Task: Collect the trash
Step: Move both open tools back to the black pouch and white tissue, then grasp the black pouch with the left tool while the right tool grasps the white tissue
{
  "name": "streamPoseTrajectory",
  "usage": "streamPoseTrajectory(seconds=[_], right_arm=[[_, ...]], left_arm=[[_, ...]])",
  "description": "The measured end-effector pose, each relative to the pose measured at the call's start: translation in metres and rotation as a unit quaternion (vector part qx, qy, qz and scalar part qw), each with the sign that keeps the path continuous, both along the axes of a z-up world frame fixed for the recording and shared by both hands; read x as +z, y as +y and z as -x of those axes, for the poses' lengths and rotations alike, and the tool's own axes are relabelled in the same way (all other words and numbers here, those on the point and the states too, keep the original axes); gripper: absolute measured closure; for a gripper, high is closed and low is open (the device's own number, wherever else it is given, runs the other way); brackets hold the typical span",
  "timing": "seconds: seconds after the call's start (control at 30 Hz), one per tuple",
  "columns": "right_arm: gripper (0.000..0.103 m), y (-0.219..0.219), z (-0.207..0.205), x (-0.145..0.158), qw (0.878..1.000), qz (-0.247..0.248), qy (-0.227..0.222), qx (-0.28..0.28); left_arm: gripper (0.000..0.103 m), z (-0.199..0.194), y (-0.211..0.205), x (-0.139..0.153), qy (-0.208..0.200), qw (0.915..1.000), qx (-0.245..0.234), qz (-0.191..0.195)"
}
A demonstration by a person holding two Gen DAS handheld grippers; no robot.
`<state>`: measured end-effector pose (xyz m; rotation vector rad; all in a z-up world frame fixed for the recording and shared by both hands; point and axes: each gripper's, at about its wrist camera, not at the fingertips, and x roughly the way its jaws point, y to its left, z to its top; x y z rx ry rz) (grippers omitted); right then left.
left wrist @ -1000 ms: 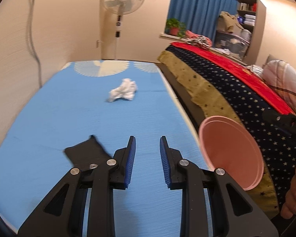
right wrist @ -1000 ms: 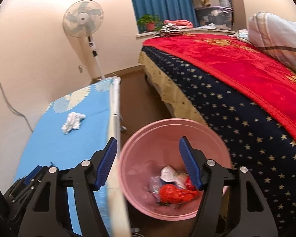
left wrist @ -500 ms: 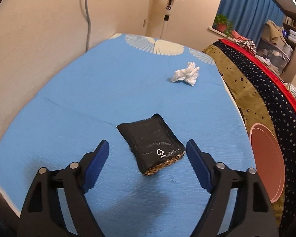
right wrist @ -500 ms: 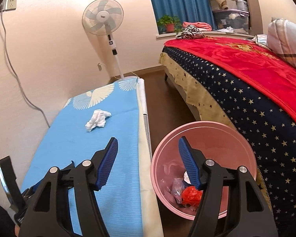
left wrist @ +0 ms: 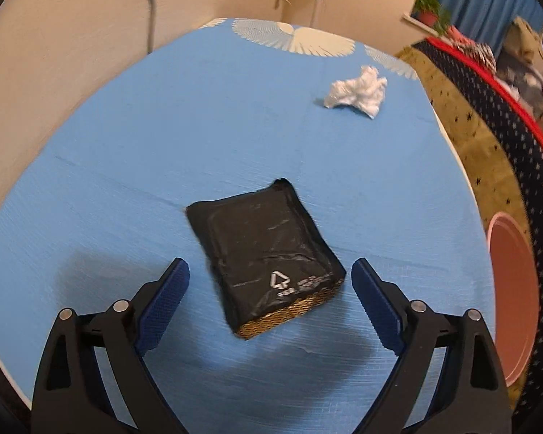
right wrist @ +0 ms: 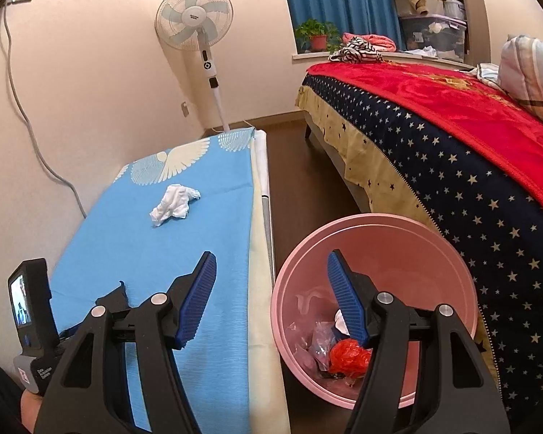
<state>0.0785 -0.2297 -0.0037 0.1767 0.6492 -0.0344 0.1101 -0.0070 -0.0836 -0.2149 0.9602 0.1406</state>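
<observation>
Tilting steeply down, left hand-held gripper [left wrist: 269,285] is seen opening wide astride black packet [left wrist: 266,258], untouched, flat on table [left wrist: 126,152], long axis diagonal. Right hand-held gripper [right wrist: 271,298] half-open, empty, over bin [right wrist: 376,311].

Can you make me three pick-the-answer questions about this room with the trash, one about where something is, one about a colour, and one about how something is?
1. Where does the black packet lie?
A. on the blue cloth
B. in the bin
C. on the bed

2. What colour is the bin?
A. green
B. pink
C. white

3. How is the white tissue?
A. folded flat
B. rolled in a tube
C. crumpled

Answers:
1 A: the packet rests on the blue cloth, ahead of the left gripper, whose jaws are opening and touch nothing.
2 B: the bin's wall is pink all around.
3 C: the tissue is a wrinkled wad.
</observation>
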Motion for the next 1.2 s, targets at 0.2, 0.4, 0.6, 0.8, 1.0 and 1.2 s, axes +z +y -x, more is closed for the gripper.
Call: streamPoseTrajectory(seconds=[0.2, 0.4, 0.6, 0.8, 1.0, 1.2], right_arm=[[0.039, 0.013, -0.015, -0.013, 1.0, -0.003, 0.011, 0.013], [0.039, 0.03, -0.037, -0.024, 0.999, -0.011, 0.021, 0.028], [0.039, 0.046, -0.06, -0.035, 0.998, -0.023, 0.029, 0.044], [0.04, 0.069, -0.088, -0.045, 0.996, -0.031, 0.037, 0.069], [0.056, 0.085, -0.118, -0.049, 0.995, -0.032, 0.035, 0.082], [0.057, 0.104, -0.158, -0.047, 0.993, -0.044, 0.031, 0.101]], left_arm=[[0.034, 0.002, -0.003, 0.003, -0.001, 0.9997, -0.011, -0.021], [0.04, 0.006, 0.011, 0.01, -0.002, 1.0, 0.004, 0.005], [0.04, 0.004, 0.028, 0.028, -0.037, 0.9988, 0.031, 0.005], [0.04, -0.016, 0.04, 0.019, -0.049, 0.9975, 0.052, -0.001], [0.04, -0.031, 0.042, 0.013, -0.055, 0.9968, 0.055, -0.018], [0.04, -0.042, 0.047, 0.013, -0.052, 0.9964, 0.062, -0.025]])
